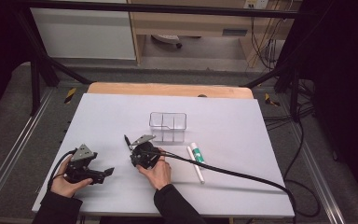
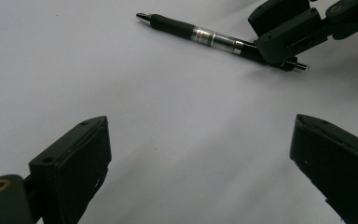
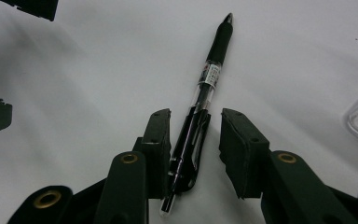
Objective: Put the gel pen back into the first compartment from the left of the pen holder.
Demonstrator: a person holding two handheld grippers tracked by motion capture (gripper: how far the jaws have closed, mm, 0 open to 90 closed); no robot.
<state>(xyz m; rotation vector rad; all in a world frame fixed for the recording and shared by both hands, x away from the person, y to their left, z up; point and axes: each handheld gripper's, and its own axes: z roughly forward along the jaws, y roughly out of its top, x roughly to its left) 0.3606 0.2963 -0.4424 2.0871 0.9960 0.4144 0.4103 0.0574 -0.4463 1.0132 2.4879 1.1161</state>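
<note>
White sheeting covers the bench (image 1: 223, 186), with bare wood along its far edge. Nearest, at the left, the left gripper (image 1: 103, 174) rests in a hand, jaws spread wide over bare sheet, holding nothing. Just beyond and to its right, the right gripper (image 3: 196, 149) straddles the clip end of a black pen (image 3: 213, 70) lying flat; the left pad touches the barrel while the right pad stands apart. Right of that hand lies a white tube (image 1: 196, 161) with a green label. Farther off sits a clear divided box (image 1: 168, 126).
</note>
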